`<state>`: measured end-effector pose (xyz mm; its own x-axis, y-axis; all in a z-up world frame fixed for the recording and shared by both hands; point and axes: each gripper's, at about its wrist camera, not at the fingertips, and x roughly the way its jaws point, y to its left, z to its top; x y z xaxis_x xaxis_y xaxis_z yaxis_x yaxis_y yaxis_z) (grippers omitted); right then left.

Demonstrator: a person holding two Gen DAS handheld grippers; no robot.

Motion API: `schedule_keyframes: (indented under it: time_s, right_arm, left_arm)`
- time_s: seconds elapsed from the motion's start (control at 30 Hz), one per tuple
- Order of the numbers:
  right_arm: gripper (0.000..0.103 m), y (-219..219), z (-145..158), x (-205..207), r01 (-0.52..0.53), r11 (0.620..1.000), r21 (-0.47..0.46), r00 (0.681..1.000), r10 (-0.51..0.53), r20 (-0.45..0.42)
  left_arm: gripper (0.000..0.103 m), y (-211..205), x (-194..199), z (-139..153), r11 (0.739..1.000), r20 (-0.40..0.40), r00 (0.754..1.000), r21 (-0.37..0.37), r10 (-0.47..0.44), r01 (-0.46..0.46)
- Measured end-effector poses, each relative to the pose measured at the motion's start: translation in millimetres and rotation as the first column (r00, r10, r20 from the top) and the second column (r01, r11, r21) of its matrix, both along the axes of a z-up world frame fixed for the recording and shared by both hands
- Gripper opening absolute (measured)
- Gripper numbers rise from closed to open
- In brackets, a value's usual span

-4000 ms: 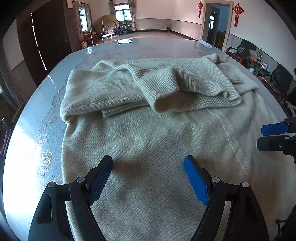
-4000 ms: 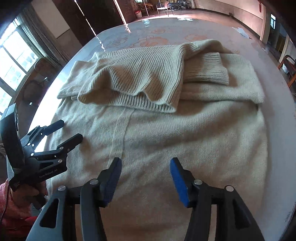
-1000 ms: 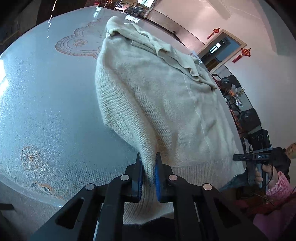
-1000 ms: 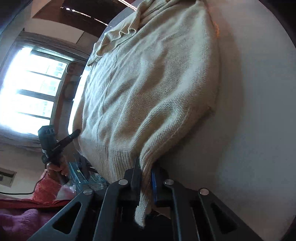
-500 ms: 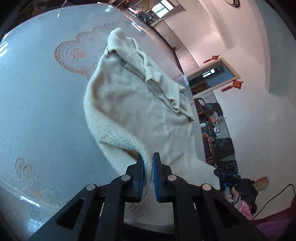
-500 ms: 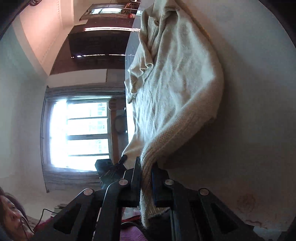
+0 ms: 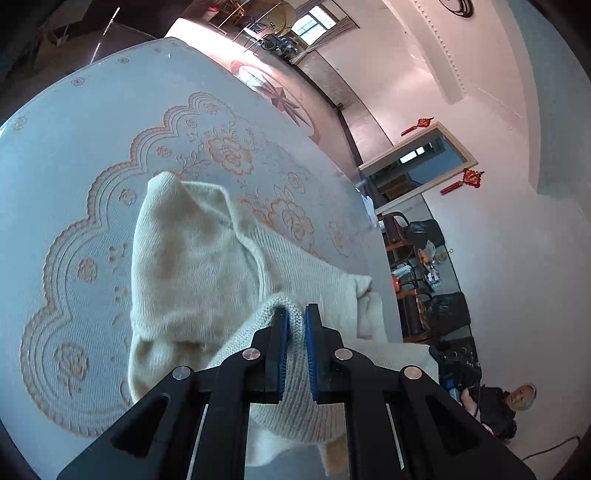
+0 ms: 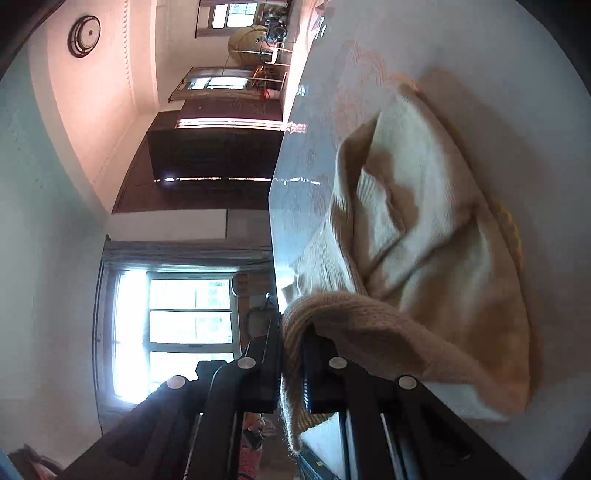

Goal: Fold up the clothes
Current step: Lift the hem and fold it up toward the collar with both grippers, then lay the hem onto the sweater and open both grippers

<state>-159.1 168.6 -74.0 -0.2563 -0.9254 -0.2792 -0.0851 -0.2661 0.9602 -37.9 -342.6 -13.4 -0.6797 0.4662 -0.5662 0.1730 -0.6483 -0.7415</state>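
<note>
Cream knit sweater (image 7: pixel 192 266) is pinched at its ribbed hem in both my claws: the left claw (image 7: pixel 295 332) and the right claw (image 8: pixel 291 354) are each clamped tight on a hem corner, raised above the table (image 7: pixel 74 147). My guess is I'm mid-fold, carrying the hem over the body toward the far edge. Next I need to keep both corners level, then lay the hem down squarely. Most of the sweater lies bunched ahead of my claws

— What lies beyond the tongs?
— A table (image 7: pixel 74 155) with a flower pattern, a doorway (image 7: pixel 417 162) hung with red ornaments (image 7: pixel 463 181).
— And left of the other pair?
— A bright window (image 8: pixel 188 321), a wall clock (image 8: pixel 85 35) above.
</note>
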Motion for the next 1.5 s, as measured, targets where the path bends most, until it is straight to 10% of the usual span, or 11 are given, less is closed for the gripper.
schedule_keyframes:
  time_s: [0.33, 0.5, 0.6, 0.77, 0.9, 0.97, 1.1, 1.23, 1.37, 1.5]
  right_arm:
    - [0.023, -35.6, -31.3, -105.8, 0.143, 0.969, 0.2, 0.985, -0.158, 0.063]
    - [0.026, -49.2, 12.6, -106.9, 0.099, 0.88, 0.465, 0.993, -0.056, -0.104]
    - [0.026, -57.4, 38.9, -107.6, 0.094, 0.788, 0.609, 0.982, 0.027, -0.187]
    - [0.026, -124.4, 61.5, -48.9, -0.032, 0.599, 0.8, 0.901, 0.363, -0.236]
    - [0.026, -127.4, 43.4, -23.2, -0.074, 0.641, 0.764, 0.914, 0.349, -0.204]
    - [0.026, -124.2, 35.4, -15.4, -0.057, 0.629, 0.775, 0.922, 0.331, -0.2]
    - [0.026, -125.5, 37.4, -15.9, -0.012, 0.476, 0.88, 0.923, 0.344, -0.174]
    - [0.026, -102.5, 37.6, -25.2, -0.002, 0.46, 0.888, 0.923, 0.343, -0.175]
    - [0.026, -106.2, 36.5, -48.3, -0.031, 0.485, 0.874, 0.911, 0.373, -0.175]
    - [0.026, -131.2, 34.1, -68.1, -0.044, 0.363, 0.931, 0.856, 0.493, -0.152]
  left_arm:
    - [0.022, -27.8, -118.9, -68.6, 0.996, 0.226, 0.973, 0.084, -0.045, 0.027]
    - [0.042, -53.9, -126.4, -58.1, 0.997, 0.192, 0.981, 0.078, -0.042, 0.027]
    - [0.042, -72.5, -125.2, -41.4, 0.998, 0.175, 0.984, -0.059, 0.033, -0.023]
    - [0.048, -48.7, -97.4, -37.6, 0.99, 0.173, 0.985, -0.135, -0.017, 0.041]
    - [0.049, -7.8, -65.4, -43.8, 0.98, 0.173, 0.98, -0.153, -0.102, 0.129]
    - [0.049, 11.0, -53.9, -45.8, 0.957, 0.193, 0.974, -0.242, -0.115, 0.161]
    - [0.049, 39.8, -41.9, -40.9, 0.891, 0.179, 0.977, -0.417, -0.113, 0.179]
    - [0.049, 61.3, -45.3, -30.7, 0.823, 0.115, 0.977, -0.527, -0.179, 0.213]
    - [0.049, 87.4, -58.6, -29.6, 0.7, 0.132, 0.942, -0.639, -0.307, 0.318]
    - [0.049, 102.5, -69.3, -25.8, 0.643, 0.126, 0.905, -0.664, -0.407, 0.381]
